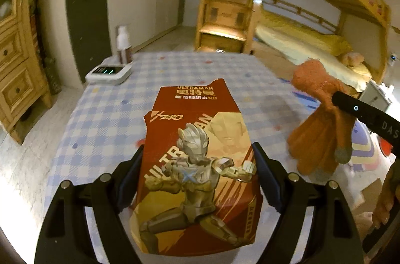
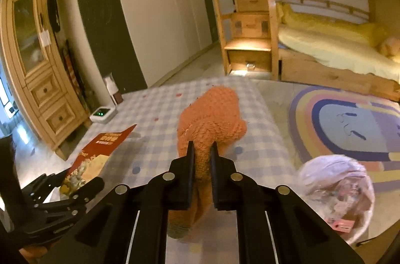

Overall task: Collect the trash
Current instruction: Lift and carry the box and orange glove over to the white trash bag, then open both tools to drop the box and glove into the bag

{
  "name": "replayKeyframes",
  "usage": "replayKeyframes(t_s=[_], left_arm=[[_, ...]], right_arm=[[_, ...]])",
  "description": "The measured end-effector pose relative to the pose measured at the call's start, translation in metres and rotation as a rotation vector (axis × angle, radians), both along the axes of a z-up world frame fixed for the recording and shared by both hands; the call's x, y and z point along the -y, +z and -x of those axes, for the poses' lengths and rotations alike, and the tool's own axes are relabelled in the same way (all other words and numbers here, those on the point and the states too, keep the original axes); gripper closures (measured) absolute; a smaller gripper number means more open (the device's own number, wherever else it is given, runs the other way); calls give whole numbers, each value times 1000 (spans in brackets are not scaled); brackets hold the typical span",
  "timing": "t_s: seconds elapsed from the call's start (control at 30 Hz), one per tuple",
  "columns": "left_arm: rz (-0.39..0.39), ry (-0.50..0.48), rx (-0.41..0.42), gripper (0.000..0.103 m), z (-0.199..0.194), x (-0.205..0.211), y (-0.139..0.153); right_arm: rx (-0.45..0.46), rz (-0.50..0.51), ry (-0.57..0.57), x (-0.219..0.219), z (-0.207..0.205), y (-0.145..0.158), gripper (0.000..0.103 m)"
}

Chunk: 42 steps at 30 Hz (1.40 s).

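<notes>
A torn red Ultraman packaging box [image 1: 200, 129] sits between the wide-set fingers of my left gripper [image 1: 198, 149], whose pads press on its two sides. It is held above the checked tablecloth [image 1: 112, 114]. The right wrist view shows the same box [image 2: 100, 151] tilted up in the left gripper [image 2: 75, 186] at the lower left. My right gripper [image 2: 202, 146] is shut on an orange knitted glove [image 2: 212, 119], which hangs limp over the table's right part. In the left wrist view the glove [image 1: 317, 139] dangles from a black finger [image 1: 355, 109] of the right gripper.
A bin lined with a white bag [image 2: 337, 189], trash inside, stands on the floor right of the table. A white device with green lights [image 1: 110, 72] and a bottle [image 1: 123, 44] sit at the table's far left corner. Beyond are a rug [image 2: 350, 124], a bunk bed and a wooden cabinet.
</notes>
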<state>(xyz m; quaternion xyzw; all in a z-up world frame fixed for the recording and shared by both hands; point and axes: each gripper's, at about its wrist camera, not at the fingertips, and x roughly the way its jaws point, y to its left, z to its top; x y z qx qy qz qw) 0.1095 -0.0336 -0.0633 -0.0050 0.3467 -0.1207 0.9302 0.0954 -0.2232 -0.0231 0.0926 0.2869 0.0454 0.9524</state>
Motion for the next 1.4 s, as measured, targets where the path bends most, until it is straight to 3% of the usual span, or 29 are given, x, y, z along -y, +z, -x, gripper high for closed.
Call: replayKeyframes(t_s=[0.27,0.53,0.8,1.1,1.2,1.33,1.4], left_arm=[[65,-136,4,24,22,62,21],[54,-305,23,24,36,169,25],[49,-407,12,24,30,242,19],[34,-453,0,24,9,289,14],[36,-462,-12,21,3,299,10],[32,-473,-36,14,-4,305,3],[37,-464,-46,12,-6,304,1]], right_arm=[[22,-3,-83,57,50,13,91],[13,-16,-243,123,83,5,91],[-4,-23,-360,178,93,-8,90],[-38,-50,-420,231,75,-29,90],[-56,-75,-416,244,67,-41,86],[-80,-130,-413,260,58,-61,58],[-83,-138,-423,259,59,-63,57]])
